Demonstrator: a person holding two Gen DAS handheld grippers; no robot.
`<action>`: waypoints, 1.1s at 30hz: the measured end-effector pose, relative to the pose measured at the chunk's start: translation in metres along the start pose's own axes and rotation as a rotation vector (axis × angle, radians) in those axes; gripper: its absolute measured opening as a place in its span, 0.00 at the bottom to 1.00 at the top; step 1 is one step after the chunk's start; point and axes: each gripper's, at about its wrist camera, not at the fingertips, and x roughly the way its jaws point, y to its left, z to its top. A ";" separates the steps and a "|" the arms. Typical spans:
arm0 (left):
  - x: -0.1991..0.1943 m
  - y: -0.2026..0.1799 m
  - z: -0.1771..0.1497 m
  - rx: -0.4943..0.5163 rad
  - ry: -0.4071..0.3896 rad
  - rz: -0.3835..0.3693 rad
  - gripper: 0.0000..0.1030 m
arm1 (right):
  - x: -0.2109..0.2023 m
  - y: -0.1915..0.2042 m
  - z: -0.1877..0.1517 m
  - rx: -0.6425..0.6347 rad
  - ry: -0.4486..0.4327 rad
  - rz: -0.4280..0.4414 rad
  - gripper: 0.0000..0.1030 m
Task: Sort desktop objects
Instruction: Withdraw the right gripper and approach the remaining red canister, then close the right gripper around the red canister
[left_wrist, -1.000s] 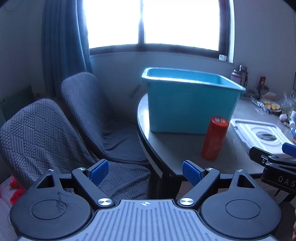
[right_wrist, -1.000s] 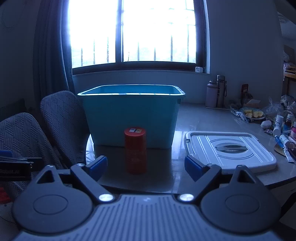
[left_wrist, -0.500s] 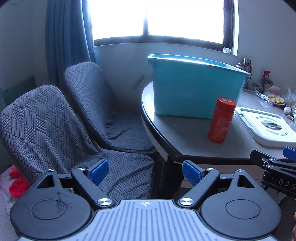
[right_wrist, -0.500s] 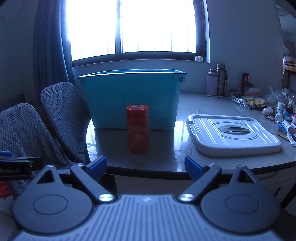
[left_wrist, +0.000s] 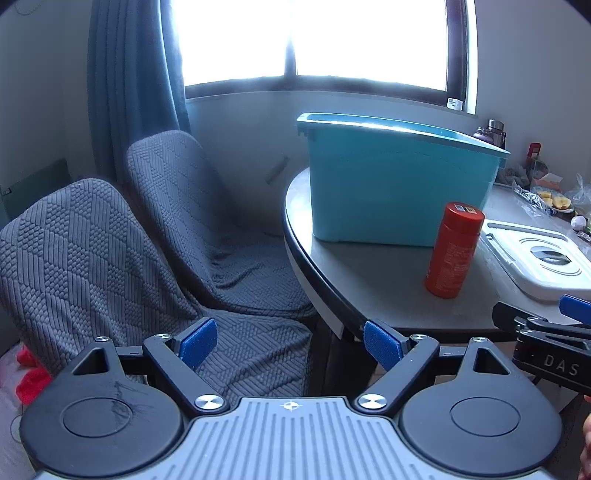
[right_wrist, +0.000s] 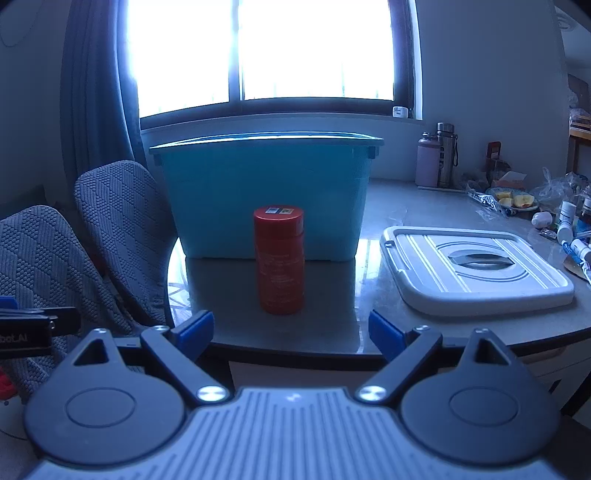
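My right tongs (right_wrist: 291, 334) hang with their blue pads wide apart and nothing between them, just short of the table edge (right_wrist: 295, 352) and lined up almost squarely on the red canister (right_wrist: 279, 260). My left tongs (left_wrist: 290, 345) are likewise spread and empty, off to the left of the canister and out over the grey chair (left_wrist: 92, 258) rather than the table. The canister stands upright in front of the teal bin (right_wrist: 266, 195), near it but not touching, with the white lid (right_wrist: 476, 267) lying flat to the canister's right. As I judge it, the step in hand is picking up the canister with the right tongs so it can go into the bin behind it. To do that well I would go straight in, level, so the pads pass either side of the canister's middle, below the cap, and squeeze only once both pads are alongside it. It is tall, narrow and probably slick, so a nudge from one pad could tip it toward the bin. Beyond the bin, bottles (right_wrist: 437, 155) and clutter sit well right of the canister and out of the way.
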 end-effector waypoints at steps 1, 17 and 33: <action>0.002 0.001 0.002 -0.002 -0.001 -0.002 0.86 | 0.003 0.001 0.001 0.000 0.002 0.001 0.88; 0.052 0.002 0.031 -0.015 0.023 0.018 0.86 | 0.068 0.013 0.025 -0.014 0.027 0.020 0.88; 0.092 0.000 0.054 -0.053 0.049 0.076 0.86 | 0.134 0.018 0.038 -0.064 0.059 0.040 0.48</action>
